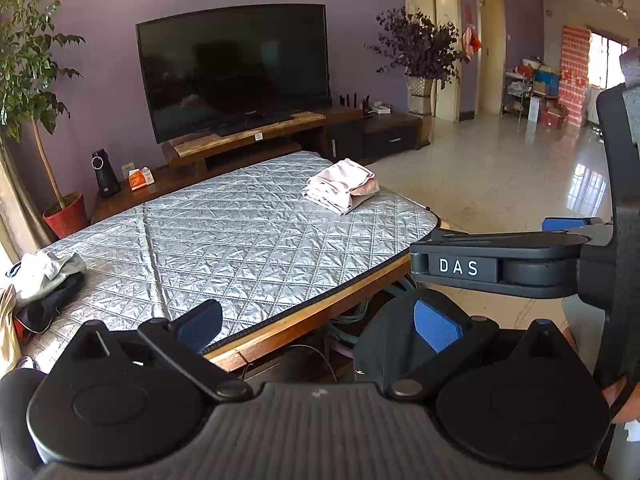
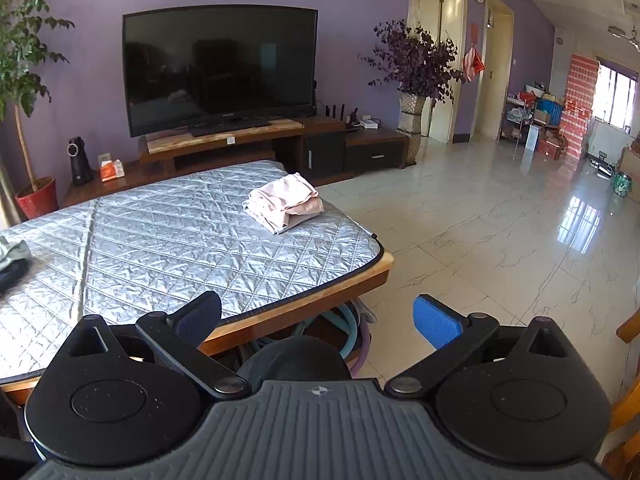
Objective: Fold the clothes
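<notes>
Clothes wait in two spots on the quilted silver table cover (image 1: 240, 232): an unfolded heap of grey, white and dark garments (image 1: 44, 284) at the far left edge, and a folded pink stack (image 1: 342, 188) near the far right corner. Behind the table, from left to right, stand a potted tree (image 1: 36, 92), a dark speaker (image 1: 105, 174), a television (image 1: 236, 68) on its low wooden stand (image 1: 256, 136), and a purple-leaved plant (image 1: 420, 48). The left gripper (image 1: 320, 326) hangs open and empty at the table's near edge. The right gripper (image 2: 320, 322), also spread wide with nothing between its blue pads (image 2: 438, 322), hovers off the table's near right corner.
</notes>
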Demonstrator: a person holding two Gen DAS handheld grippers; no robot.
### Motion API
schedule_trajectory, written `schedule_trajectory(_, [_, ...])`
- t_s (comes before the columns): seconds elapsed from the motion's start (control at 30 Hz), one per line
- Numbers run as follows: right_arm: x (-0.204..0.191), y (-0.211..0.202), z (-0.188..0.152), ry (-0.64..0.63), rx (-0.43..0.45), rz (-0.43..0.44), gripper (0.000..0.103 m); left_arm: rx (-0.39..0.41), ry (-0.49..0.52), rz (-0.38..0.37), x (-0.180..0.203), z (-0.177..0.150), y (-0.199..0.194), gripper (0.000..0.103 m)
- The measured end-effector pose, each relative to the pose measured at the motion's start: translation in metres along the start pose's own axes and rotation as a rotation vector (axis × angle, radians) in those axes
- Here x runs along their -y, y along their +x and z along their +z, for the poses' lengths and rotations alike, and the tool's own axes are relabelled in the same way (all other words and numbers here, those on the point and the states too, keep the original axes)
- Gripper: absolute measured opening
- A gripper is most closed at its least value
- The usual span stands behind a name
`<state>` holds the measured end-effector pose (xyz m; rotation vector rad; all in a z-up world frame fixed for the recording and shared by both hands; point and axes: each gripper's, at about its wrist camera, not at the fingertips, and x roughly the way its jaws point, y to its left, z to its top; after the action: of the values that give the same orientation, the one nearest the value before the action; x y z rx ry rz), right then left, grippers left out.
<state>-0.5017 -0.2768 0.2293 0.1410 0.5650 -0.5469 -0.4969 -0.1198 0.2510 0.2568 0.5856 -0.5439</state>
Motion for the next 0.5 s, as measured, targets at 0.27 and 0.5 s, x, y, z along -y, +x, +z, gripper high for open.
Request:
schedule_trajectory(0.27, [-0.0017, 0.0004, -0.0021, -0.007, -0.002, 0.0, 0.103, -0.003, 0.002, 0.0, 0.0011, -0.0007, 0.0021, 0.102])
schedule_trajectory(0.5, [-0.0028, 0.0005, -0.0017, -0.01, -0.003, 0.002, 0.103, -0.003, 0.001, 0.0, 0.0005, -0.0006, 0.0029, 0.102])
